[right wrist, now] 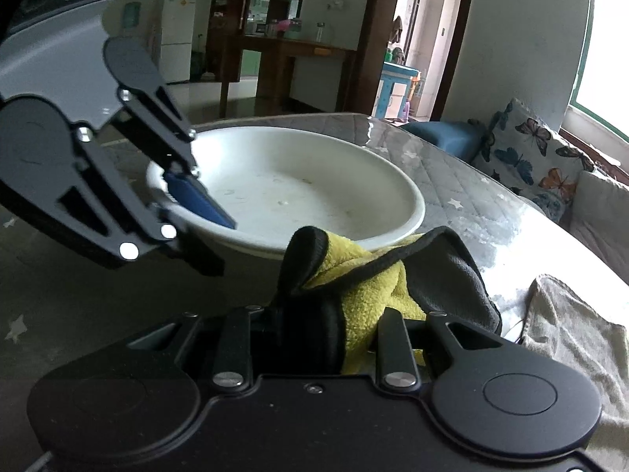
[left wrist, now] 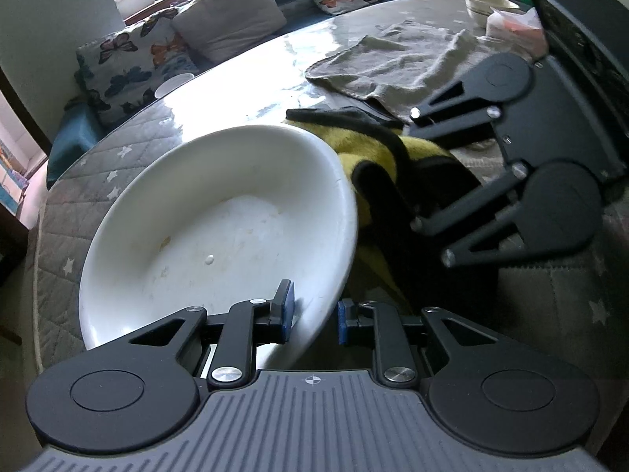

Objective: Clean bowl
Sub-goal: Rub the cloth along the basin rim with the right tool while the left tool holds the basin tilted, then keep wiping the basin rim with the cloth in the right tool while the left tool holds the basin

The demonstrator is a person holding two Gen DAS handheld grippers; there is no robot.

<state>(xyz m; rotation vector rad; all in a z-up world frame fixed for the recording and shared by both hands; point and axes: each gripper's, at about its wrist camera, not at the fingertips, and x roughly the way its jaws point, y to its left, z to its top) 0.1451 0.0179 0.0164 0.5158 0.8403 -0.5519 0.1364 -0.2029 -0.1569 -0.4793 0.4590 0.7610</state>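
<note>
Bowl: a wide white shallow bowl sits tilted on the grey quilted star-print table cover, faint smears on its floor.
Left gripper: blue pads clamp the bowl's near rim, one inside, one outside.
Right gripper: jaws closed on a yellow microfibre cloth with black edging, just right of the bowl; its fingertips are buried in the folds.
Left view only: a beige towel spread far right, a small cream bowl beyond.
Right view only: the inner pad lying against the bowl wall.
</note>
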